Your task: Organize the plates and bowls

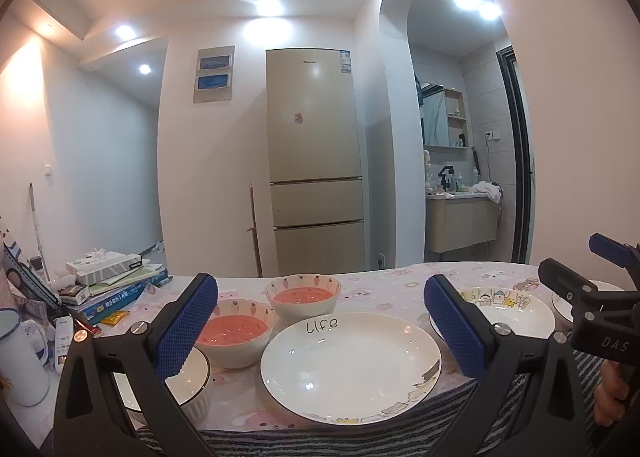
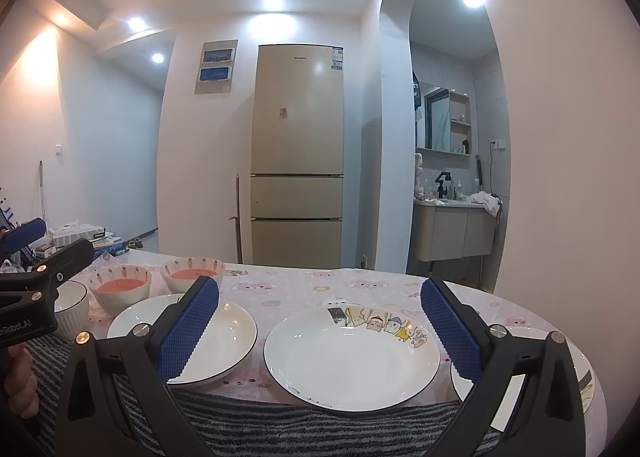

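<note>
Both grippers, left and right, hung wide open and empty above the bench; plates overhung its near edge, so I judged a nudge might tip one off.

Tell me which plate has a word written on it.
The white plate marked "life", right in front of the left gripper. The plate to its right carries cartoon figures instead of writing.

Three plates; two pink-lined bowls; one white ribbed bowl.
</note>
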`<state>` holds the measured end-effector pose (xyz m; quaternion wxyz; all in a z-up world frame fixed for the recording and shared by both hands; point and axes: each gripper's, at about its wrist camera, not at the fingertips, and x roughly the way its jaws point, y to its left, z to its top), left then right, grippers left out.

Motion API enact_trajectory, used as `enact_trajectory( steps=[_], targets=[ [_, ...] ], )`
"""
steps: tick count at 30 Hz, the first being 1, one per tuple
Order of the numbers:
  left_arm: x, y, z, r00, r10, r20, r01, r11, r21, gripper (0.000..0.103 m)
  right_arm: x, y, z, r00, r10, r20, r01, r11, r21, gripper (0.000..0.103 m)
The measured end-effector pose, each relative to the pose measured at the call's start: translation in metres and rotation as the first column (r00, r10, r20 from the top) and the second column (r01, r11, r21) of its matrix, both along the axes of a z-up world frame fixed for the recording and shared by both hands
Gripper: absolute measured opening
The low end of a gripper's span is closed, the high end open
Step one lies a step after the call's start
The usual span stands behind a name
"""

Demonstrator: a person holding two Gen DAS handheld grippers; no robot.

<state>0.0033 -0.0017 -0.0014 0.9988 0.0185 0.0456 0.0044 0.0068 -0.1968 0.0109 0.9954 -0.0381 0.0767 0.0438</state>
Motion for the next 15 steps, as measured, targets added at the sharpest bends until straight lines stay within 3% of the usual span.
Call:
enact_trajectory(
  steps=[8,15],
  targets=[
    [0.001,0.011,0.004,1.0,0.005,-0.016,-0.006,0.999,-0.033,0.103,0.006,0.001,0.006,0.999,0.026,-0.037,-0.026,1.0,-0.006,0.103],
    [-0.004,0.02,0.028,1.0,-0.007,-0.007,0.006,0.999,-0.049,0.103,-0.01,-0.007,0.045,0.999,0.045,0.025,-0.046,0.998,0.05,0.103]
  ],
)
